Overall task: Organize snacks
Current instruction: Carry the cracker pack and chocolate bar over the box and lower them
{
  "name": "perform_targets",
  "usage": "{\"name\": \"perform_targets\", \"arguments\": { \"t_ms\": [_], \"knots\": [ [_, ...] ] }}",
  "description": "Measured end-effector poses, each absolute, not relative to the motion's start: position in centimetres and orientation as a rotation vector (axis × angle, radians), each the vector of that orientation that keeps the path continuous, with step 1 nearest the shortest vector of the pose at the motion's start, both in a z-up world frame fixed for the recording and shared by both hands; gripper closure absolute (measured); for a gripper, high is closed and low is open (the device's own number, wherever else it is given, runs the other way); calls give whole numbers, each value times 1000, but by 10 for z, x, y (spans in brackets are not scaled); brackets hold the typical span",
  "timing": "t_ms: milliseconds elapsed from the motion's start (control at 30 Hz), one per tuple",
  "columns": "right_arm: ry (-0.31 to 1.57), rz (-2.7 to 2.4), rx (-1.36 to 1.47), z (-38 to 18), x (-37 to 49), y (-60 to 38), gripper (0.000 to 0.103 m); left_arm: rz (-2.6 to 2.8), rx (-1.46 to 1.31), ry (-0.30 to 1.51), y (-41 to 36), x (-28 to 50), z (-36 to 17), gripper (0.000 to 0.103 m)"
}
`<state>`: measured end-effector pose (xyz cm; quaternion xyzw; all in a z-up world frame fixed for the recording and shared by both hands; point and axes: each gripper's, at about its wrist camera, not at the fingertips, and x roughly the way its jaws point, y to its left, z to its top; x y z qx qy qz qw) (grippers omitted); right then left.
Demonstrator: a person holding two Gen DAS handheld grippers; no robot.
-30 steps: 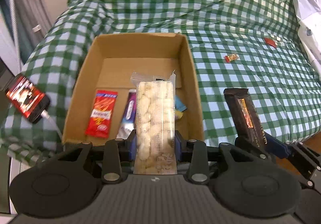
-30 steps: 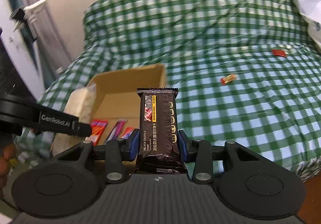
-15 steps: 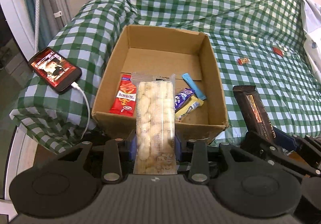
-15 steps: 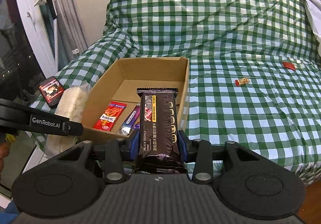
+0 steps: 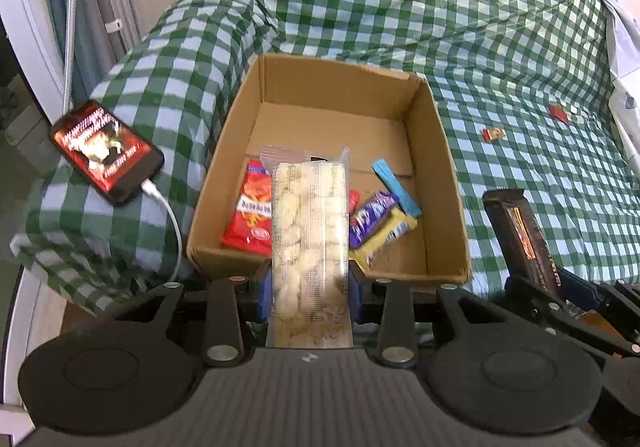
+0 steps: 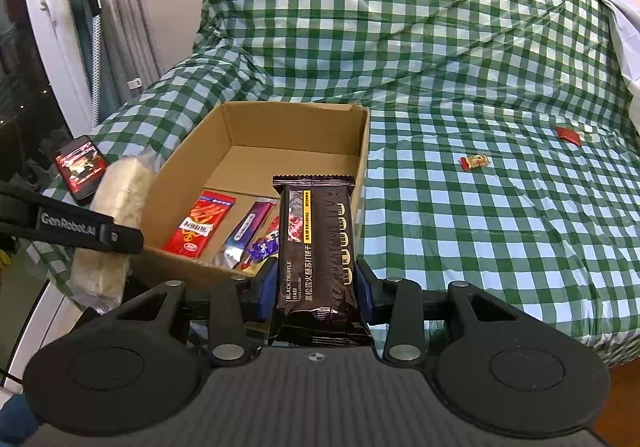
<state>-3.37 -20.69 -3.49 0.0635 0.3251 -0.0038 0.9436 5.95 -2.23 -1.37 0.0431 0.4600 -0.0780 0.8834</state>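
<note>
1. At the bottom centre of the left wrist view, the left gripper (image 5: pixel 310 285) is seen clamped on a clear packet of pale puffed snacks (image 5: pixel 308 243), which is held upright between the blue pads.
2. At the bottom centre of the right wrist view, the right gripper (image 6: pixel 318 287) is seen clamped on a dark brown bar wrapper (image 6: pixel 318 259) printed "BLACK TRUFFLE HAM", with a yellow label and a crimped top edge.
3. Just beyond both grippers, an open cardboard box (image 5: pixel 448 183) is set on a green-and-white checked cloth (image 5: pixel 400 7).
4. Inside the box, a red packet (image 5: pixel 250 213), a purple wrapper (image 5: pixel 370 219), a yellow wrapper (image 5: pixel 386 239) and a blue stick (image 5: pixel 396 187) are laid flat on the floor of the box.
5. At the left of the box, a lit phone (image 5: pixel 106 153) with a white cable is rested on the cloth.
6. Farther off, at the right of the frame, a small orange-red sweet (image 6: pixel 475 161) and a red square (image 6: pixel 569 135) are left on the cloth, well apart from the box.
</note>
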Motion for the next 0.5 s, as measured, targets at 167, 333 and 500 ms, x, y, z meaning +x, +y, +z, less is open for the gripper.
{"name": "perform_targets", "arguments": {
  "t_ms": [167,333,500],
  "knots": [
    [663,-1,118,-34,-17,-204,61,-148,83,953,-21,79,-12,63],
    [668,16,105,-34,2,-198,61,-146,86,972,-24,98,-18,63],
    [684,26,95,-38,26,-197,61,-141,95,993,-27,119,-28,63]
  ]
}}
